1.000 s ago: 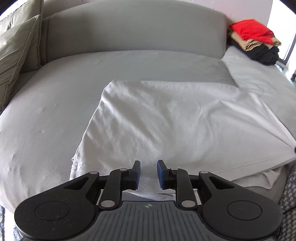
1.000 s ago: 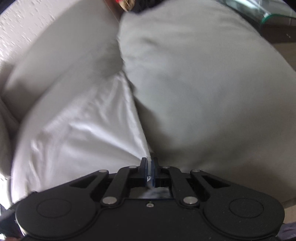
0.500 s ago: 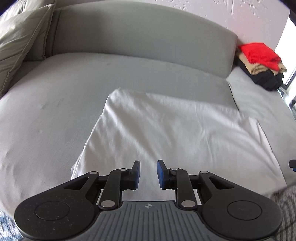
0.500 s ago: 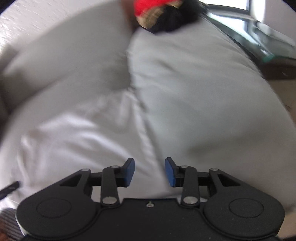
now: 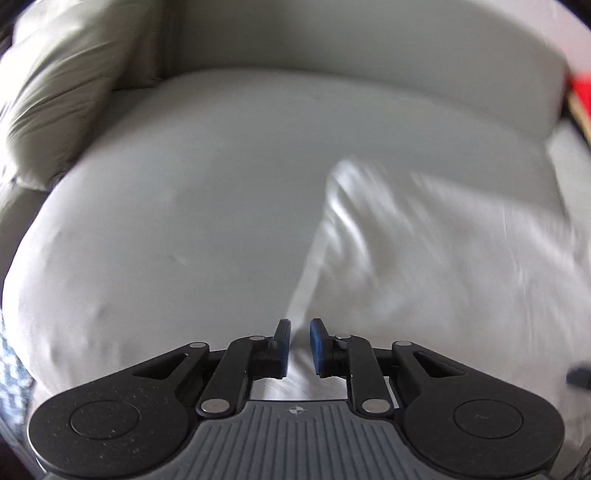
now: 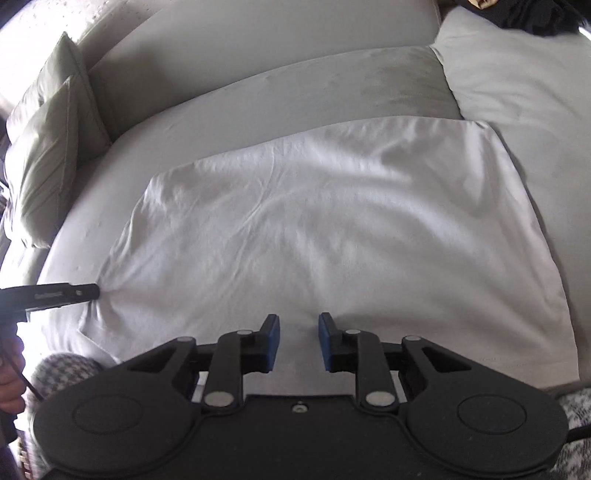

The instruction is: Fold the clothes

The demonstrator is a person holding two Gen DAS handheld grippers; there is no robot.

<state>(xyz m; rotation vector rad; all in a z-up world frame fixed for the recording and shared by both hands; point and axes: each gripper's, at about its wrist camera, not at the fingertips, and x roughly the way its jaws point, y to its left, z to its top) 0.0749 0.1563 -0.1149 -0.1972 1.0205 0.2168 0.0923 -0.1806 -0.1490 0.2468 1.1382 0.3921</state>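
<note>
**Fold laid down, grippers let go and shift to the garment's left edge**

The white garment (image 6: pixel 332 229) lies flat as a wide folded panel on the grey sofa seat (image 6: pixel 314 85), filling the centre of the right wrist view from nine to three o'clock. A second ago the right gripper (image 6: pixel 295 341) was clenched on an edge of this cloth; it has since released, and its jaws, now easing inward again, have nothing between them, only cloth beneath. That suggests one fold is finished and the next, probably a sideways one, is being set up. The left gripper (image 5: pixel 297 347) has swung toward the garment's left border, its view smeared by motion; its jaws stand narrowly apart and closing, right over the cloth's edge, with no fabric visibly pinched yet. In the right wrist view its tip reaches the garment's rim at nine o'clock. Both grippers point steeply down at the seat. A pale cushion (image 6: pixel 48 147) leans at ten o'clock; a stack of dark clothes (image 6: pixel 517 14) sits at one o'clock.
</note>
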